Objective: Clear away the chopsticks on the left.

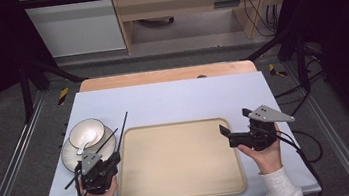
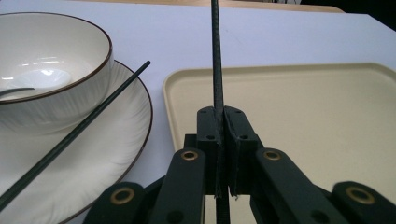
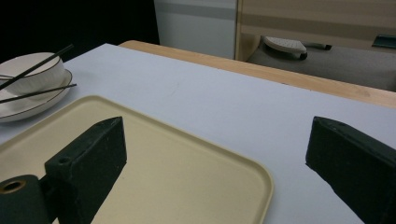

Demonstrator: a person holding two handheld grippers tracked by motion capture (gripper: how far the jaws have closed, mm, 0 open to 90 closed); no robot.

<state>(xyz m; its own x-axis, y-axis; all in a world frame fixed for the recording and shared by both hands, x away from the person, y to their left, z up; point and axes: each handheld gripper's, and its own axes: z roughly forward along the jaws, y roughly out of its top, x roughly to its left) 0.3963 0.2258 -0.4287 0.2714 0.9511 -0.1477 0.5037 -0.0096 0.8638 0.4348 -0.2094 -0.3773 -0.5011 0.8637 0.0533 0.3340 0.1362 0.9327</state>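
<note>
Tray [image 1: 180, 162] first: broad, beige and bare, it lies in the middle of the table [image 1: 182, 97], just right of your left gripper [image 1: 101, 163]. That gripper's jaws are clamped tight on one chopstick [image 1: 122, 129], thin, dark and ridged, whose long axis runs away from you toward the tray's far left corner. Your left hand is clearly the nearer one. The second chopstick [image 2: 77, 133] rests slanted on the plate [image 2: 116, 154] under the bowl [image 2: 56, 70], left of the tray. Your right gripper [image 1: 237, 133] hangs wide open and empty at the tray's right edge.

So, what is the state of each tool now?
Left tool: closed, holding one black chopstick.
Right tool: open, holding nothing.
</note>
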